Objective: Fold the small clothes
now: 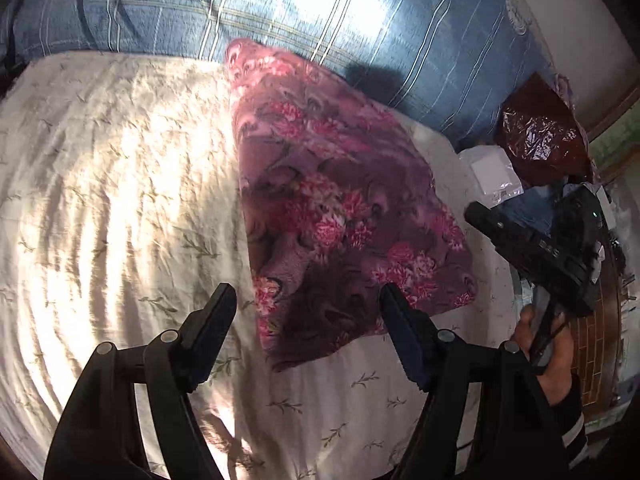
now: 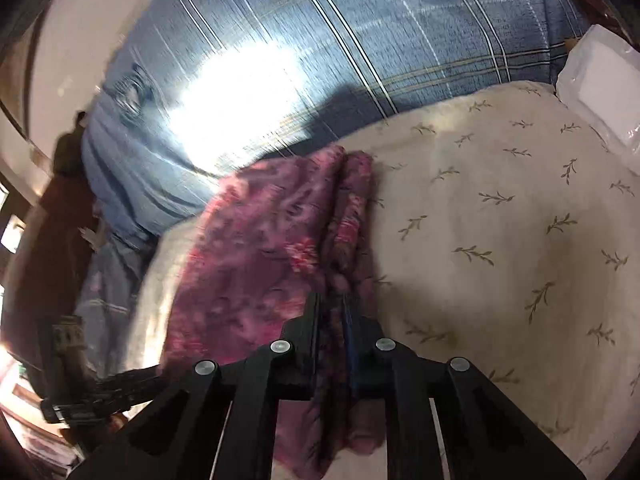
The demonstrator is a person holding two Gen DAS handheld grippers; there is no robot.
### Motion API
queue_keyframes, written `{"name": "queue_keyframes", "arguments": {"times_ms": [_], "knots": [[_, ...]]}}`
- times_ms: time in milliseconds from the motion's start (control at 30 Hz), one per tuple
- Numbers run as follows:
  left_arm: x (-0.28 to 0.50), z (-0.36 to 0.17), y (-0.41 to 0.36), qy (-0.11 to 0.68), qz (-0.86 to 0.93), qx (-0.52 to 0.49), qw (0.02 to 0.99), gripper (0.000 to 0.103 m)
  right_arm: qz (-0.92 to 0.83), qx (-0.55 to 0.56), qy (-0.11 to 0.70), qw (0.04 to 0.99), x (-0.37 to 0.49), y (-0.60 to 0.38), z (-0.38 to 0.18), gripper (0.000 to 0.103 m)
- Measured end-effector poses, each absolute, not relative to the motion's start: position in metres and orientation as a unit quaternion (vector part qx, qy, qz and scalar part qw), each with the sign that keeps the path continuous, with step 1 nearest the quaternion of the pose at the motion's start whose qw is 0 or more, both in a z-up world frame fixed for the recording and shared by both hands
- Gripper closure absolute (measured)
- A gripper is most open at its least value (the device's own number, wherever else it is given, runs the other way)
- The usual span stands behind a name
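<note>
We see a floral pink-purple cloth (image 1: 332,216) spread on the cream leaf-print bedsheet (image 1: 112,184), its far corner reaching the blue plaid pillow (image 1: 280,8) at the bed's head edge. Our left gripper (image 1: 308,300) stands wide apart with nothing between its 2 fingers; it hovers over the cloth's near corner, one finger over bare sheet, the other over the fabric. Our right gripper (image 2: 331,300) is nearly closed, its 2 fingers pinching a bunched fold of the cloth (image 2: 280,248), which rises from the sheet into them. A plastic packet (image 2: 600,88) lies at the far right corner.
</note>
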State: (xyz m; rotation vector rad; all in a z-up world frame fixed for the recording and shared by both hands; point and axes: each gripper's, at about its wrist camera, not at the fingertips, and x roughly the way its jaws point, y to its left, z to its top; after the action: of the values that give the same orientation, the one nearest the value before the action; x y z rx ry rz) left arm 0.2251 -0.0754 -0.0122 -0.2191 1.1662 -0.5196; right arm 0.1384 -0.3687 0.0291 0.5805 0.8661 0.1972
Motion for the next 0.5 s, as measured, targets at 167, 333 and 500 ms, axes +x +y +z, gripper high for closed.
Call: {"name": "queue_keyframes", "arguments": {"times_ms": [167, 333, 500], "knots": [[0.230, -0.039, -0.083, 0.563, -0.211, -0.086, 0.794, 0.030, 0.131, 0.219, 0.410, 0.876, 0.110, -0.340, 0.016, 0.095], [0.216, -0.047, -0.089, 0.560, -0.216, -0.042, 0.799, 0.035, 0.085, 0.191, 0.462, 0.862, 0.115, -0.333, -0.014, 0.103], [0.225, -0.003, -0.065, 0.517, -0.260, -0.114, 0.807, 0.035, 0.100, 0.219, 0.394, 0.887, 0.126, -0.339, 0.043, 0.093]]}}
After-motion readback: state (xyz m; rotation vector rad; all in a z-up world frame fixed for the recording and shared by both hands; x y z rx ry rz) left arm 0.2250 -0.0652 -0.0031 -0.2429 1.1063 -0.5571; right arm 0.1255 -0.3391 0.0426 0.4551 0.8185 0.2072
